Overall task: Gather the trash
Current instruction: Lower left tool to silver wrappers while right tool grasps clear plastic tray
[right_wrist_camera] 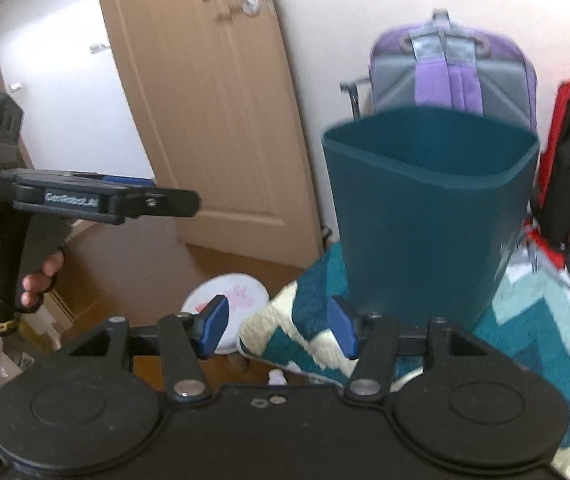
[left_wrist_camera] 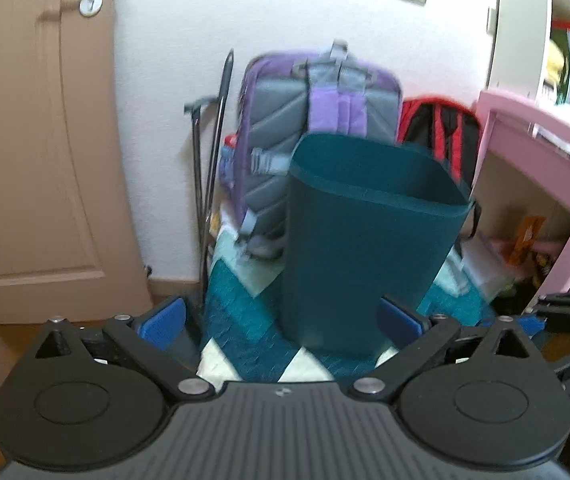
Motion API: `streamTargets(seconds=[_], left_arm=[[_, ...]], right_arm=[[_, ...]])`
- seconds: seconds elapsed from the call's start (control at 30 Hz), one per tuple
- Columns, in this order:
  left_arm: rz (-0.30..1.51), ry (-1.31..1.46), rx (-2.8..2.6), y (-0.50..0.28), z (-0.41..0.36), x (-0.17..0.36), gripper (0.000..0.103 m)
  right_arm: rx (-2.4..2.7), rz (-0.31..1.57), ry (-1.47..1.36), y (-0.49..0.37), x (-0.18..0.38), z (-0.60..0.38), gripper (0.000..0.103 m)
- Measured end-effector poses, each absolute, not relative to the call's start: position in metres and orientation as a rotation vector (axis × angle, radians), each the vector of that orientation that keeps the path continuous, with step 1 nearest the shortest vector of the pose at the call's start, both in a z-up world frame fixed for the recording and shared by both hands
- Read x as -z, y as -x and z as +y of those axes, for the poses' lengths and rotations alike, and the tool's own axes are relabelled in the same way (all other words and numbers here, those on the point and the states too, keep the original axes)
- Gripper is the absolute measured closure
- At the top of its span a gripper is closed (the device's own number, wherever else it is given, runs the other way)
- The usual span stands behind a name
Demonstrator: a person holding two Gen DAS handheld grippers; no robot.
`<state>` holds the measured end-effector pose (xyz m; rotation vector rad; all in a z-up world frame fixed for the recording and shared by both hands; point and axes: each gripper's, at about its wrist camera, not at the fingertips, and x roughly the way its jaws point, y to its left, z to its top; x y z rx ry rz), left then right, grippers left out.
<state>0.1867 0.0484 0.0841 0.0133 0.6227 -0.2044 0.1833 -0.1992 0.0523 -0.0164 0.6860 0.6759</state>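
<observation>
A dark teal trash bin point(left_wrist_camera: 365, 240) stands upright on a teal and cream zigzag quilt point(left_wrist_camera: 241, 320), ahead of both grippers; it also shows in the right wrist view point(right_wrist_camera: 429, 216). My left gripper point(left_wrist_camera: 281, 320) is open wide and empty, its blue pads apart in front of the bin's base. It also appears from the side in the right wrist view point(right_wrist_camera: 181, 202). My right gripper point(right_wrist_camera: 279, 330) is open and empty, left of the bin's base. No trash item is clearly visible.
A purple and grey backpack point(left_wrist_camera: 317, 120) and a red and black backpack point(left_wrist_camera: 441, 128) lean on the wall behind the bin. A wooden door point(left_wrist_camera: 37, 140) is at left, a pink table point(left_wrist_camera: 545, 140) at right. A round white Peppa Pig item point(right_wrist_camera: 229, 300) lies on the wood floor.
</observation>
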Motion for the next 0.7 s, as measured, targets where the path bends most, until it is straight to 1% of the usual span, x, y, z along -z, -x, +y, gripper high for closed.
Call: streamTargets(seconds=[0.13,0.23,0.33,0.43,0.6,0.7], left_arm=[[0.700,-0.019,0.176,-0.196,0.067,-0.036,0.000],[0.765,-0.001,0.161,-0.205,0.078,-0.001,0.000],[0.844,-0.011,0.160,-0.215,0.085,0.040,0.000],[0.937,-0.044,0.164,-0.221,0.089,0.083,0.000],[1.051,-0.089,0.139,-0.237,0.103,0.142,0.000],[1.142,-0.034,0.100,-0.249,0.126,0.177,0.000]], right_arm=[[-0.608,0.717,0.051,-0.187,-0.002,-0.185,0.048],[-0.572,0.797,0.044,-0.197,0.039,-0.177,0.048],[-0.557,0.917,0.011,-0.205,0.085,-0.173,0.048],[-0.531,1.003,0.060,-0.207,0.130,-0.163,0.048],[-0.476,1.080,0.121,-0.214,0.190,-0.153,0.048],[-0.406,1.132,0.118,-0.229,0.223,-0.152,0.048]])
